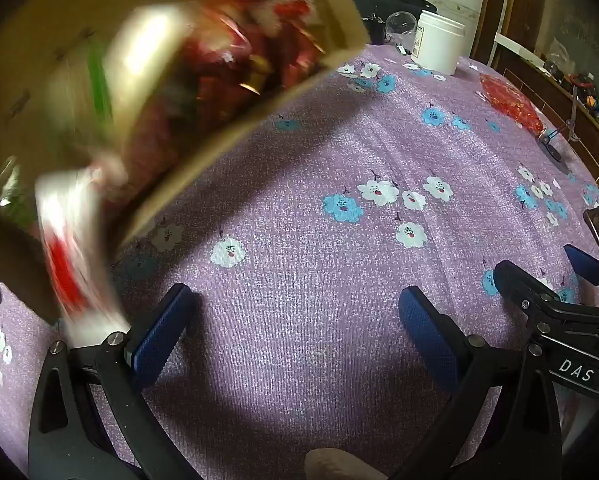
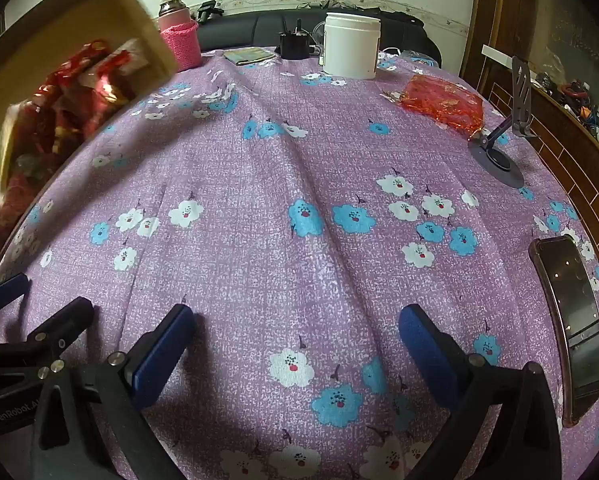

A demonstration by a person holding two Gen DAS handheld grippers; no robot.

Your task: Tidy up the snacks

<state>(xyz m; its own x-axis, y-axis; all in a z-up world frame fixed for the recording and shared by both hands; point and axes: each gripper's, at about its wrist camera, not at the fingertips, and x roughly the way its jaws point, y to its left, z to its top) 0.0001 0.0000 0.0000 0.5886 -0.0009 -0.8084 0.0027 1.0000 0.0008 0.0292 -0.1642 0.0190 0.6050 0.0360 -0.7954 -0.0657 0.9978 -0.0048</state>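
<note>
A cardboard box [image 1: 51,40] full of red-wrapped snacks [image 1: 235,60] is tilted in the air at the upper left, blurred. A white and red snack packet [image 1: 75,256] hangs out of its low end, just above my left finger. The box also shows at the left edge of the right wrist view [image 2: 99,12]. My left gripper [image 1: 295,332] is open and empty over the purple flowered tablecloth [image 1: 319,280]. My right gripper [image 2: 295,348] is open and empty beside it; it also appears at the right of the left wrist view [image 1: 559,296].
A white tub [image 2: 351,46], a pink-sleeved flask [image 2: 179,36], a black cup [image 2: 295,44] and a flat pouch [image 2: 249,56] stand at the table's far edge. A red mesh bag [image 2: 443,106] and a phone stand [image 2: 503,148] lie right. A phone [image 2: 575,332] lies near right.
</note>
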